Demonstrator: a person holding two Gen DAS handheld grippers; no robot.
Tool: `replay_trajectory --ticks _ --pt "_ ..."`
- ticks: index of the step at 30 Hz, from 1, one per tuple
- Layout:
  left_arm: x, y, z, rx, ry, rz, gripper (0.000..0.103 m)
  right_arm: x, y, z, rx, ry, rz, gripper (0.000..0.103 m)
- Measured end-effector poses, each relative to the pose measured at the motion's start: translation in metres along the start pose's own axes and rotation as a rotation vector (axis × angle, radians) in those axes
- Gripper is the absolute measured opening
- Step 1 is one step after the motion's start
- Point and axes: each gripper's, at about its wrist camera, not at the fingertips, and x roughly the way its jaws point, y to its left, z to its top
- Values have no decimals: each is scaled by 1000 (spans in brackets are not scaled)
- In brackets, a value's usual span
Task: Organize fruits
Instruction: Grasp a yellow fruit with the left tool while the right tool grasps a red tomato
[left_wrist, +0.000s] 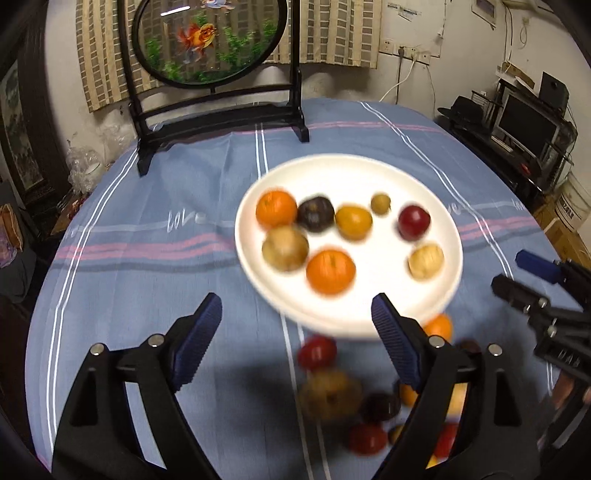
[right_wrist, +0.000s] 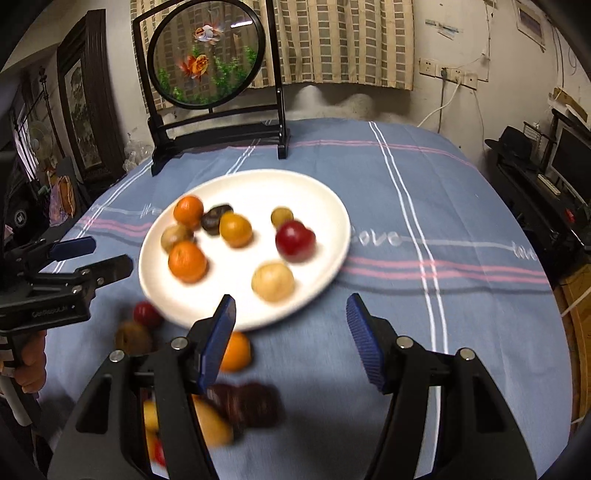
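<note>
Blue striped tablecloth (left_wrist: 155, 258) (curtained wall behind), goldfish screen (right_wrist: 207, 62).

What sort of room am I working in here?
Most likely a lived-in home room, not a lab. The white plate of fruit sits on a table under a blue striped tablecloth, a framed goldfish screen stands by checked curtains, and a monitor fills cluttered shelving at the right.
</note>
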Motion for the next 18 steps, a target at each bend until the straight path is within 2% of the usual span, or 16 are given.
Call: replay_trajectory --ticks 5,9,12,18 --pt "-14 1 -41 -8 28 -8 86 -16 1 -38 -18 21 -8 63" --pt "-20 3 -64 -24 53 -27 87 -25 -1 -64 15 47 27 63" --pt "-22 0 -80 -21 65 -20 87 -27 1 -75 6 59 6 63" --pt "-27 0 -103 -37 98 -33 87 -38 11 -92 -6 59 28 63"
